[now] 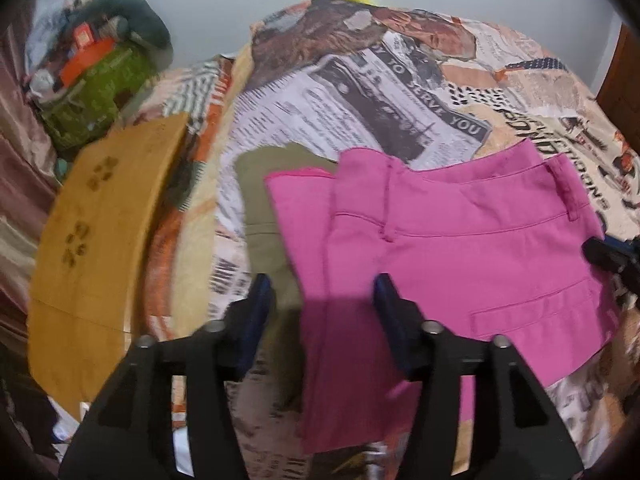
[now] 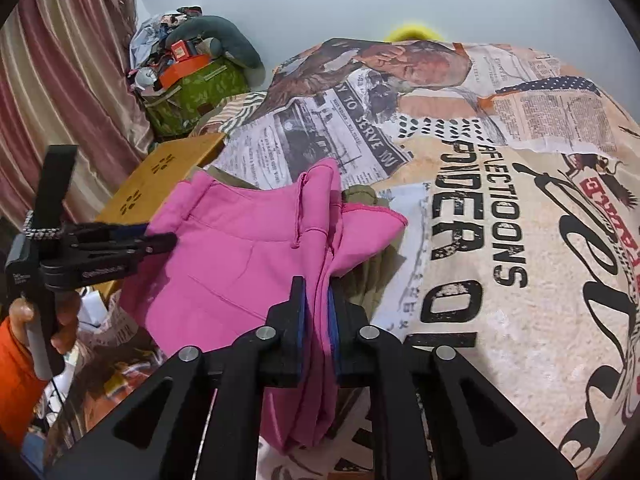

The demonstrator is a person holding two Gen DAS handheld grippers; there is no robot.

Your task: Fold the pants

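Observation:
Pink pants [image 1: 460, 240] lie folded on the printed bedspread [image 1: 400, 92], waistband and belt loops toward the far side. My left gripper [image 1: 322, 300] stands open over their left edge; the cloth runs between the fingers but the pads do not press it. From the right wrist view, my right gripper [image 2: 316, 304] is shut on a bunched fold of the pink pants [image 2: 240, 248]. The left gripper [image 2: 168, 240] shows at their far left edge. The right gripper's tip [image 1: 604, 256] reaches the pants' right edge. An olive garment [image 1: 260, 184] lies underneath.
A yellow wooden board [image 1: 100, 232] with paw-shaped cutouts sits left of the pants. Behind it a green bag [image 2: 196, 92] heaped with clutter stands against the striped curtain [image 2: 60, 80]. A hand in an orange sleeve [image 2: 16, 360] holds the left gripper's handle.

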